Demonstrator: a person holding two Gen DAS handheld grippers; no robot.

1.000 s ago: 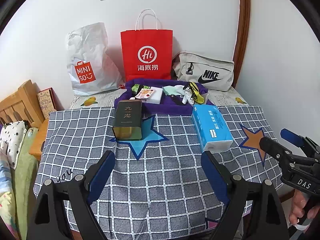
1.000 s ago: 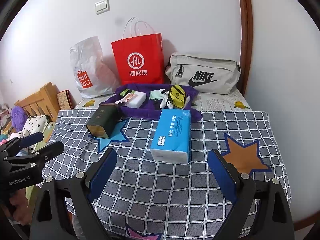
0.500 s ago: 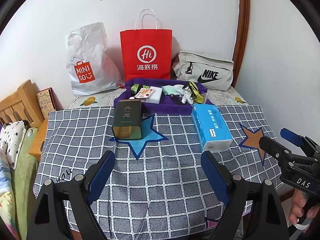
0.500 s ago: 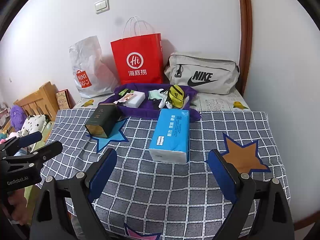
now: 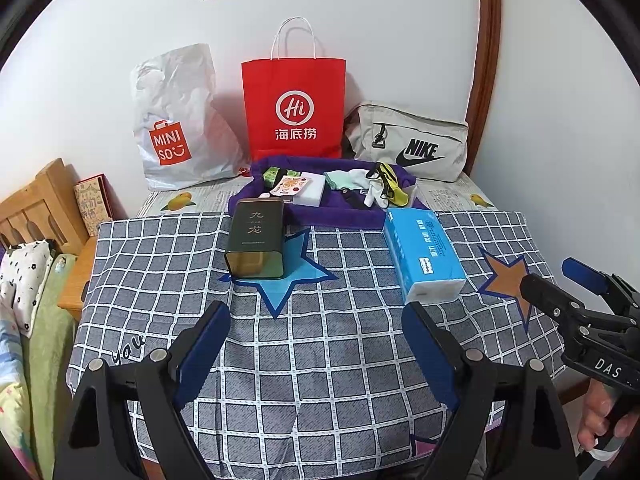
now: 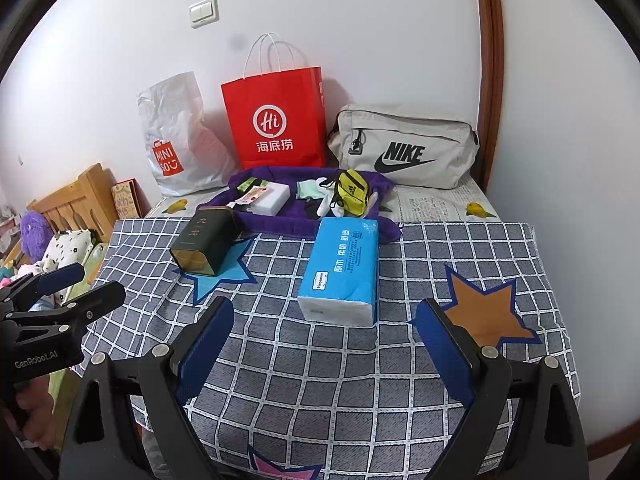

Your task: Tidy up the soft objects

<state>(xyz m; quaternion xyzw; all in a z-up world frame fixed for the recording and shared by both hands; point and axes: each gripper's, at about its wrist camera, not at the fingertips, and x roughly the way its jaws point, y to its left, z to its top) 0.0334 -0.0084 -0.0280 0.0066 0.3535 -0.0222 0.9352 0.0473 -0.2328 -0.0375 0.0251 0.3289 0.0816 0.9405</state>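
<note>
A blue tissue pack [image 5: 424,258] [image 6: 344,270] lies on the checked tablecloth. Behind it a purple cloth tray [image 5: 320,214] [image 6: 280,224] holds socks [image 5: 352,179] [image 6: 310,189], a yellow pouch [image 6: 352,193] [image 5: 390,184], a white sponge block [image 5: 310,192] and small packets. A dark tea tin [image 5: 256,238] [image 6: 204,240] lies on a blue star. My left gripper [image 5: 316,340] is open and empty above the cloth's near part; it shows in the right wrist view [image 6: 80,284]. My right gripper [image 6: 326,340] is open and empty, before the tissue pack; it shows in the left wrist view [image 5: 560,280].
Against the wall stand a white Miniso bag [image 5: 176,120], a red paper bag [image 5: 294,108] and a grey Nike bag [image 5: 408,144]. A wooden headboard [image 5: 36,204] and bedding lie left. The table edge drops off at the right, near a wall.
Both grippers have drifted very slightly; the scene sits almost the same. Nothing was taken or released.
</note>
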